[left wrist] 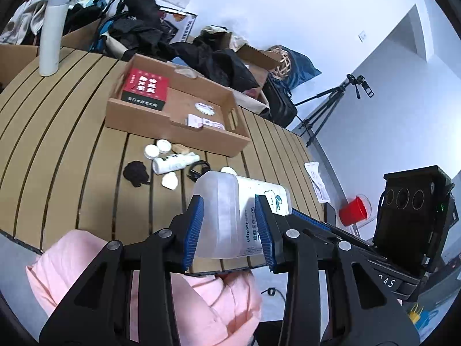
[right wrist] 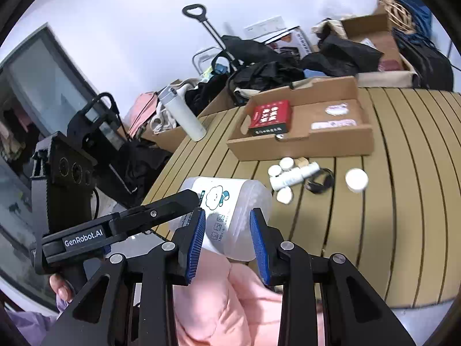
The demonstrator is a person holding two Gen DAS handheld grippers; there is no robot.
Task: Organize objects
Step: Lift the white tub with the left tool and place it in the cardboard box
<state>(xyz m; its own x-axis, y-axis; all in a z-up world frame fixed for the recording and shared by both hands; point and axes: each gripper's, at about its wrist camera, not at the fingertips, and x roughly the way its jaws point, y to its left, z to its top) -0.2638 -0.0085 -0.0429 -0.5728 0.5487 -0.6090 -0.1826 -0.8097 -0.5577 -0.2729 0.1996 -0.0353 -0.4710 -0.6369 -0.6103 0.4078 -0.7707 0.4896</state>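
A translucent plastic cotton-swab jar [left wrist: 239,210] with a white label is held sideways above the table's near edge. My left gripper [left wrist: 229,230] is shut on one end of it. My right gripper [right wrist: 227,238] is shut on the jar's [right wrist: 230,210] lid end. Both grippers hold the same jar from opposite sides. A cardboard tray [left wrist: 175,112] on the slatted table [left wrist: 72,158] holds a red box [left wrist: 147,88] and small packets. Small white lids [left wrist: 157,148], a white tube [left wrist: 175,163], a black hair tie [left wrist: 137,173] and a black strap lie in front of the tray.
A white thermos [left wrist: 52,31] stands at the table's far left corner. Black clothes, bags and boxes pile behind the table. A red cup [left wrist: 354,210] and a tripod [left wrist: 331,106] stand off to the right. A pink garment [left wrist: 86,262] lies below the grippers.
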